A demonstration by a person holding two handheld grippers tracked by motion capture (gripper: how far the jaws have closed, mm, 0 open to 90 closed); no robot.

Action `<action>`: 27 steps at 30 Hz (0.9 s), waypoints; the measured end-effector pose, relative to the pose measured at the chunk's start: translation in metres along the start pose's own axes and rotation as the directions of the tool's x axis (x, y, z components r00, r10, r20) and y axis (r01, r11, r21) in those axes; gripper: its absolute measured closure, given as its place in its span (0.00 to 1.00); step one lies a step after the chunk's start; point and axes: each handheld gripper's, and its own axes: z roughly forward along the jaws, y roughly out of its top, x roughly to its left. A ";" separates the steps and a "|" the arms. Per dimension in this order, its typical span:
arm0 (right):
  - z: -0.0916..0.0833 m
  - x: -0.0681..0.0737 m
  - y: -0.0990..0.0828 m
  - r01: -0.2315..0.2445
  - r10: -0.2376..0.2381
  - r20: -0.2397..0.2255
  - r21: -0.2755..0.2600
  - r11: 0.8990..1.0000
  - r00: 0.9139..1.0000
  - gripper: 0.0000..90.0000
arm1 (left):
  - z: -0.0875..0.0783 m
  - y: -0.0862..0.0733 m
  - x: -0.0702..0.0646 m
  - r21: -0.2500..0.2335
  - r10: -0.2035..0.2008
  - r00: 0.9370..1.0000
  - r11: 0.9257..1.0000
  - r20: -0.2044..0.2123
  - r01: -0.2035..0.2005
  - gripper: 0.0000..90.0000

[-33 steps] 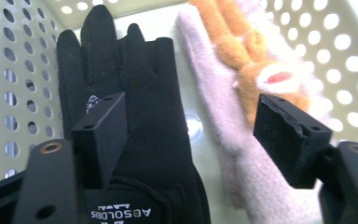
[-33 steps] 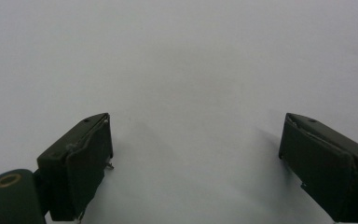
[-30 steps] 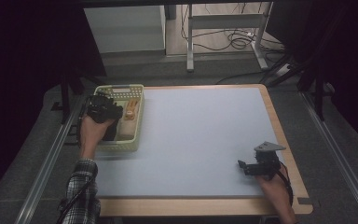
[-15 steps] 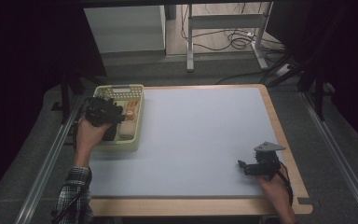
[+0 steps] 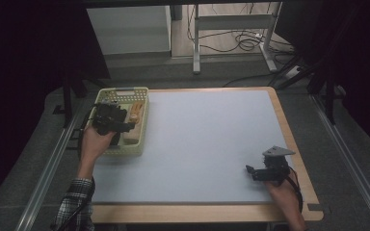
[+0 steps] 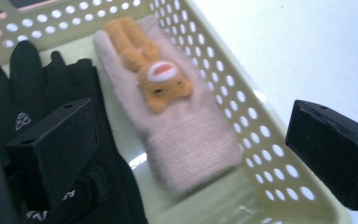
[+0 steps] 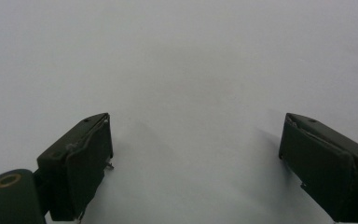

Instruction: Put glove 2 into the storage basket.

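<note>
At the desk's far left corner, the left gripper, jaws just spread wide and empty, hangs over the yellow basket holding a pink glove beside a black glove, while the right gripper, also spread, rests near the near right corner.

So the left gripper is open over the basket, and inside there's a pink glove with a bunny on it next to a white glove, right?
Not quite: the second glove is black, not white. The left gripper view shows the black glove lying beside the pink glove with the orange bunny in the perforated basket. The left gripper is indeed open above them, its jaws having just been opening with nothing pinched between them.
</note>
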 end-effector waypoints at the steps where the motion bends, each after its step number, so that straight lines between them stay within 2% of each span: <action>1: 0.000 0.000 0.000 0.000 0.000 0.000 0.000 1.000 1.000 0.10 | 0.000 0.000 -0.002 -0.005 0.012 1.000 1.000 0.003 -0.012 0.03; 4: 0.000 0.000 0.000 0.000 0.000 0.000 0.000 1.000 1.000 0.10 | -0.001 0.000 -0.008 -0.022 0.044 0.999 0.999 0.002 -0.044 0.02; 8: 0.000 0.000 0.000 0.000 0.000 0.000 0.000 1.000 1.000 0.11 | -0.002 0.000 -0.015 -0.040 0.078 0.997 0.996 0.023 -0.077 0.02; 11: 0.000 0.000 0.000 0.001 -0.001 0.000 0.002 1.000 1.000 0.10 | -0.003 0.000 -0.024 -0.056 0.111 0.993 0.993 0.049 -0.109 0.02; 15: 0.000 0.000 0.000 0.001 -0.001 0.000 0.002 1.000 1.000 0.10 | -0.003 0.000 -0.034 -0.070 0.124 0.988 0.991 0.087 -0.118 0.02; 19: 0.000 0.000 0.000 0.001 -0.001 0.001 0.003 1.000 1.000 0.10 | -0.002 0.001 -0.045 -0.076 0.149 0.984 0.987 0.101 -0.142 0.01; 23: 0.000 0.000 0.000 0.001 -0.001 0.000 0.003 1.000 1.000 0.10 | 0.000 0.002 -0.054 -0.074 0.179 0.978 0.982 0.110 -0.172 0.01; 27: 0.000 0.000 0.000 0.001 -0.001 0.000 0.002 1.000 1.000 0.10 | 0.001 0.001 -0.066 -0.079 0.227 0.967 0.973 0.115 -0.218 0.01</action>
